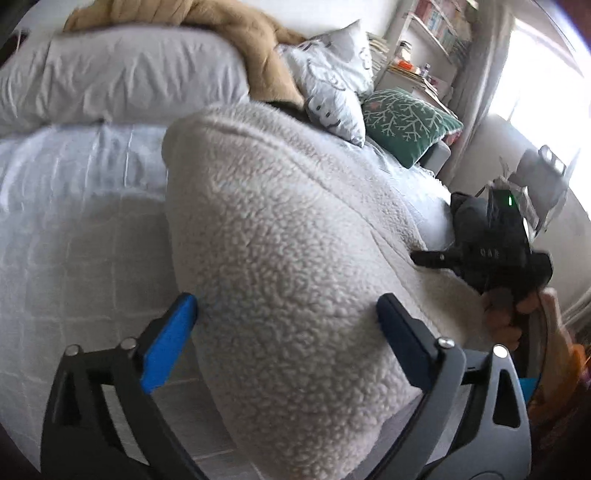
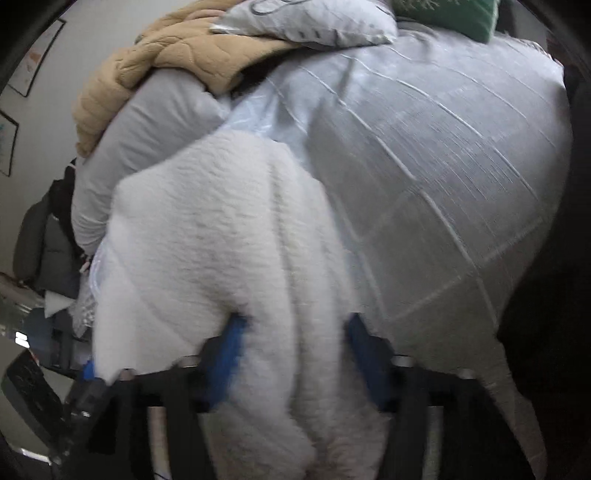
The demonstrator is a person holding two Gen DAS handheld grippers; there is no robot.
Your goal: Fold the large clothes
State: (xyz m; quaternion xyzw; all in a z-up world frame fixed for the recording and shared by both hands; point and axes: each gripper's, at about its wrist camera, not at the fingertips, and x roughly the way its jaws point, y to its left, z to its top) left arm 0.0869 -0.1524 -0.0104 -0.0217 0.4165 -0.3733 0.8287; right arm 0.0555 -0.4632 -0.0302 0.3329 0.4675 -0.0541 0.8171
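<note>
While folded, fleece garment (image 1: 295, 258) on bed (image 1: 74, 221)

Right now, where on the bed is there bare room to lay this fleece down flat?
Bare quilted bedspread lies between the fleece garment and the grey duvet roll. The head end is crowded: tan blanket, patterned pillow, green cushion.

One cream fleece garment (image 1: 280, 229); two grippers, left (image 1: 286, 314) and right (image 2: 295, 332); two cushions, a grey-patterned one (image 1: 332, 85) and a green one (image 1: 406, 122); one tan quilted blanket (image 1: 207, 22); one pale quilted bedspread (image 2: 443, 166); perhaps two framed pictures (image 2: 37, 55), blurred.
</note>
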